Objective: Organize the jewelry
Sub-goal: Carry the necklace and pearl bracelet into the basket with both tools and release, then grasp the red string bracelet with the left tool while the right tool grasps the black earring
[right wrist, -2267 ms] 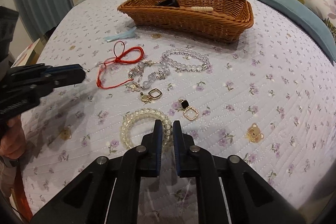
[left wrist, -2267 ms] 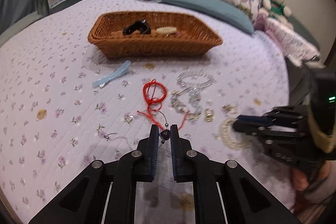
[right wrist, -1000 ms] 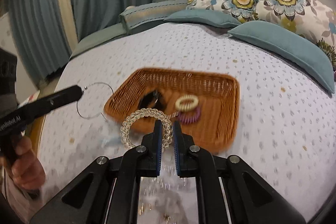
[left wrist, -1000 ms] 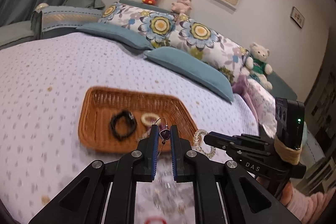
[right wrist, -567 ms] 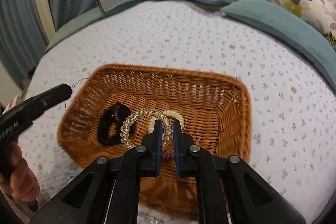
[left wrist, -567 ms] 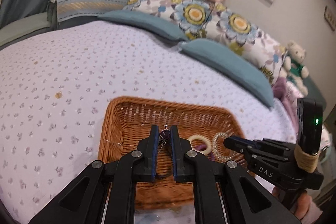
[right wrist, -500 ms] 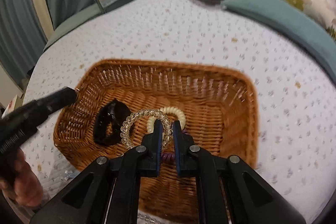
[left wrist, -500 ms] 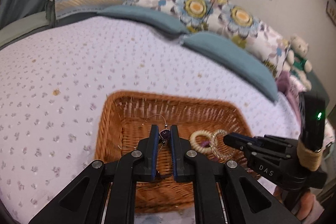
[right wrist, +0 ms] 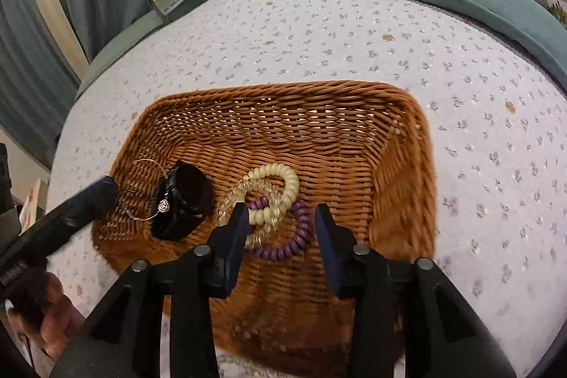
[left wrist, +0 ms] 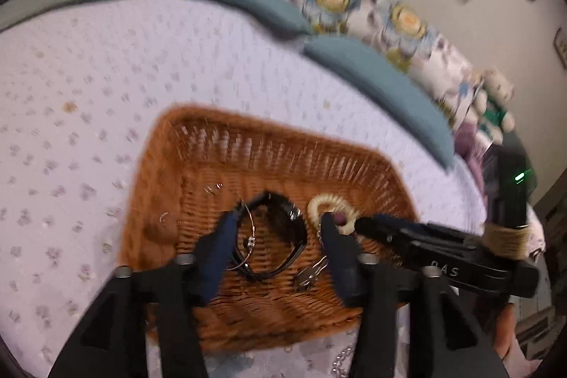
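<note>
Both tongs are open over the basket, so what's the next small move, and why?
Probably lift both tongs straight up and back toward the bedspread. The left tongs and right tongs are open, the clear beaded bracelet and thin silver wire hoop lie inside the brown wicker basket, so nothing is gripped.

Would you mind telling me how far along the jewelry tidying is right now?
Done: the clear bracelet, wire hoop and black bracelet lie in the basket. In hand: nothing; the left gripper and right gripper are open. Left: a silver chain lies outside.
</note>
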A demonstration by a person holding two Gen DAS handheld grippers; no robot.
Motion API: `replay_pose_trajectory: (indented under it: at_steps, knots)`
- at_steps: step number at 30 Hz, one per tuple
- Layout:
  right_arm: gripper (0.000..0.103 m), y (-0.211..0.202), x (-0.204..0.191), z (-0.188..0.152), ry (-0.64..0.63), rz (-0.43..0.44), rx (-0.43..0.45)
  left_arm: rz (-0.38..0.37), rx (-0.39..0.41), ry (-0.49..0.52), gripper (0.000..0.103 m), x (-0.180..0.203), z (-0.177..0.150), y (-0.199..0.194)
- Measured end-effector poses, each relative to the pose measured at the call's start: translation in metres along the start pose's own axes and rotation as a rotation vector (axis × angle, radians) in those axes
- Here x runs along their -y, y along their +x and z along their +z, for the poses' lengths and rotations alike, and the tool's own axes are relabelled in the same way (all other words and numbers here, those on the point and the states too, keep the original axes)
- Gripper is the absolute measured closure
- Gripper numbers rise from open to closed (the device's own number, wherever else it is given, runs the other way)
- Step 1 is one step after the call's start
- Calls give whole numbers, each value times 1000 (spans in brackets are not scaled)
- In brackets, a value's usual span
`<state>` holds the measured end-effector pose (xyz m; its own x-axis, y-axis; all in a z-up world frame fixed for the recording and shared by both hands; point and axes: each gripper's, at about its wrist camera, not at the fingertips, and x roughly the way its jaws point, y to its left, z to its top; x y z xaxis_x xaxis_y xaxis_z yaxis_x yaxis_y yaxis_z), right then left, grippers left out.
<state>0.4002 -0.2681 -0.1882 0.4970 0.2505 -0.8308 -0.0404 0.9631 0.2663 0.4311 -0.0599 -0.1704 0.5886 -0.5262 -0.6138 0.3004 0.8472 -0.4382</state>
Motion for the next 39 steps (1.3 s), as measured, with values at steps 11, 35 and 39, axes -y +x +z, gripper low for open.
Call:
replay_pose_trajectory:
  at_steps: [11, 35, 39]
  knots:
    - [49, -90, -3, -33, -58, 8, 151, -55, 134, 17, 47, 8, -18, -101]
    - [43, -114, -14, -192, -201, 55, 26, 51, -28, 10, 43, 35, -177, -155]
    - [43, -104, -20, -203, -232, 59, -5, 72, -94, -9, 43, 33, -199, -131]
